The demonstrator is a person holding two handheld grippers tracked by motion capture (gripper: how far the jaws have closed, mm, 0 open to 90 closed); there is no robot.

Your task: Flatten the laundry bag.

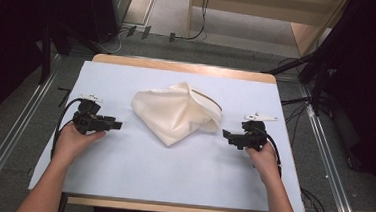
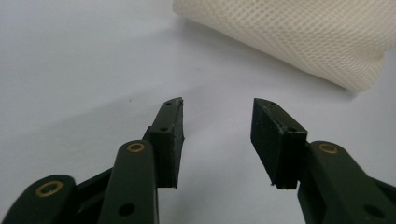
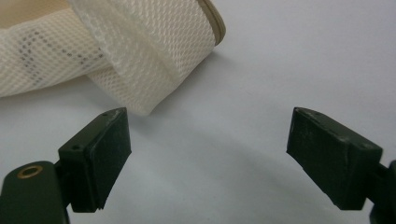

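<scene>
a wooden table (image 1: 178,67) is carrying a pale blue sheet (image 1: 171,170); a cream mesh bag (image 1: 175,112) is lying just toward twelve o'clock of centre.

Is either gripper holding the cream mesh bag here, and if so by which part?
Neither: left gripper and right gripper are open beside the crumpled cream mesh bag.

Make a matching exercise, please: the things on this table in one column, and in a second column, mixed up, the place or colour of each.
Things:
1. mesh bag
2. left claw
3. right claw
4. table cover

Descriptions:
A. pale blue, spread flat
B. open, to the right of the bag
C. cream, crumpled in the middle
D. open, to the left of the bag

Pairs: 1-C, 2-D, 3-B, 4-A
</scene>
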